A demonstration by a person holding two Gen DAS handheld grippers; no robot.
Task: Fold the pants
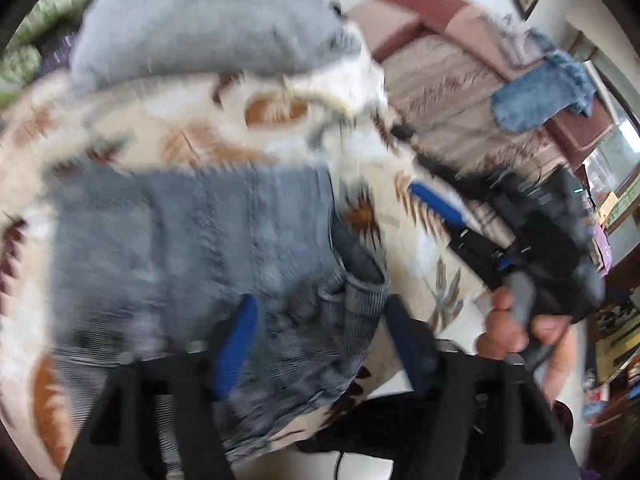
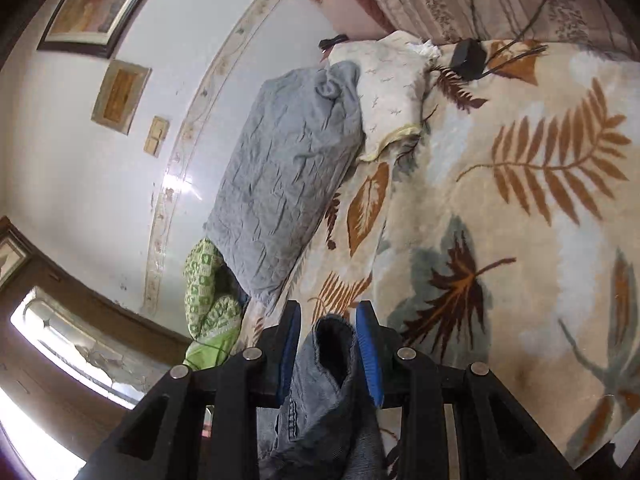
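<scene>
Denim pants [image 1: 192, 248] sit nearest the lens in the left wrist view, blurred, spread flat on the leaf-print blanket [image 1: 168, 136], with the left gripper [image 1: 320, 344] above their near right corner; its fingers stand wide apart with cloth between them, not pinched as far as the blur lets me judge. Further right in that view the right gripper [image 1: 452, 216] is held in a hand [image 1: 508, 332], well apart from the main spread. Right wrist view: right gripper [image 2: 330, 344] has its fingers narrow, clamped on a bunched edge of the pants [image 2: 332, 392], with the blanket [image 2: 520, 208] beyond. Step looks like carrying 1 edge over for a fold; best done by keeping that pinch firm, lifting high enough to clear the blanket, and laying the edge square on the far edge while the left side pins the cloth. Count: 1 pair being folded, 1 more denim item [image 1: 536, 96] far right, 2 grippers, 1 grey pillow [image 2: 288, 168], 1 black box [image 2: 468, 58] with cables.
</scene>
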